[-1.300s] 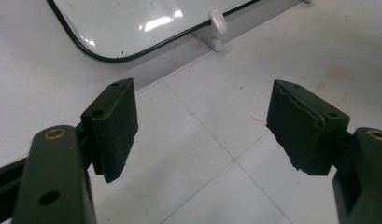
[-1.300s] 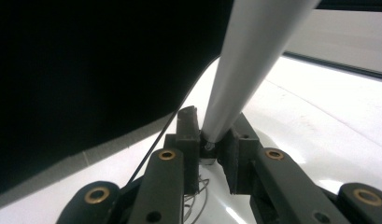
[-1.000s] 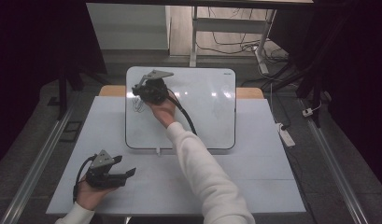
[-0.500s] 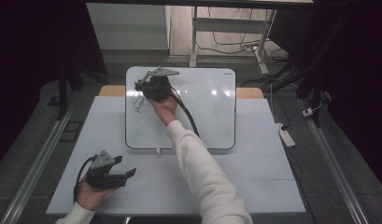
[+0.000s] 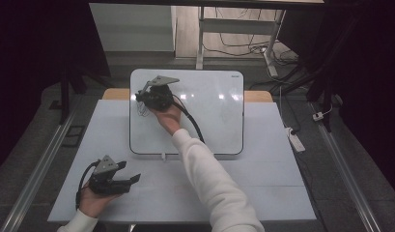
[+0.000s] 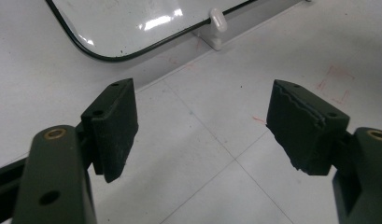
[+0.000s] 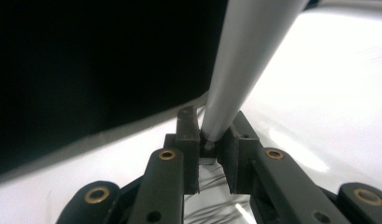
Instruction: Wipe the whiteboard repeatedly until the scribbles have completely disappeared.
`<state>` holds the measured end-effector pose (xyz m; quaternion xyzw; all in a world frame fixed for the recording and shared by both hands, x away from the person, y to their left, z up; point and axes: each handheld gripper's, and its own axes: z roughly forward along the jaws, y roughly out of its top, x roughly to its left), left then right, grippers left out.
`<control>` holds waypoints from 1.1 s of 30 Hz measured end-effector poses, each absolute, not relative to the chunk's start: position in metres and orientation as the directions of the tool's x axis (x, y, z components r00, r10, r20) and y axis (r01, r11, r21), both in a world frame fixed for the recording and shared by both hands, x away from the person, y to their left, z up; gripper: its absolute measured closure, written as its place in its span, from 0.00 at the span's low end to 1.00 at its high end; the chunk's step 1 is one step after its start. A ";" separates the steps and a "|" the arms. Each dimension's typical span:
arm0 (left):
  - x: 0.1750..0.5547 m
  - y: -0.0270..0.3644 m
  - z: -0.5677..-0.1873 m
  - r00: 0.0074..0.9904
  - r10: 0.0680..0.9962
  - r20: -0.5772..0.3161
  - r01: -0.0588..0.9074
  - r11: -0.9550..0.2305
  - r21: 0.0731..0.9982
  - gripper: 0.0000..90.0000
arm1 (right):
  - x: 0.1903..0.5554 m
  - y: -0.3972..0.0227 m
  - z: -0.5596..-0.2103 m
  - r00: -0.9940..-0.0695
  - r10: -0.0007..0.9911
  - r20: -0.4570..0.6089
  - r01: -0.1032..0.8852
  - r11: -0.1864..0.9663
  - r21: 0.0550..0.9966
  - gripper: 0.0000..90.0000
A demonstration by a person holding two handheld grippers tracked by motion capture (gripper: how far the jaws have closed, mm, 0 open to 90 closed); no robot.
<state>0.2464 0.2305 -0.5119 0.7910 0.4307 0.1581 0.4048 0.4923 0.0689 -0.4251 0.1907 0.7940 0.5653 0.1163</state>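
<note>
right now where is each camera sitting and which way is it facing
High view: above the near table edge, looking forward and down; both forearms, left gripper, right gripper.
Left gripper view: along its open jaws at the table.
Right gripper view: along jaws shut on a marker.
Shared: the whiteboard, its corner in the left gripper view.

High view looks down on the whiteboard (image 5: 204,121); both gripper views sit close above it.
</note>
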 end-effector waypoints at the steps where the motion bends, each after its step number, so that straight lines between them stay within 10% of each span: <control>1: 0.246 0.230 -0.512 0.579 0.809 -0.097 0.553 -0.303 0.776 0.29 | 0.492 0.070 -0.426 -0.901 0.433 0.021 0.164 0.295 0.941 0.86; 33: 0.246 0.230 -0.512 0.579 0.810 -0.097 0.552 -0.301 0.778 0.29 | 0.497 0.051 -0.422 -0.884 0.465 0.041 0.172 0.244 0.954 0.87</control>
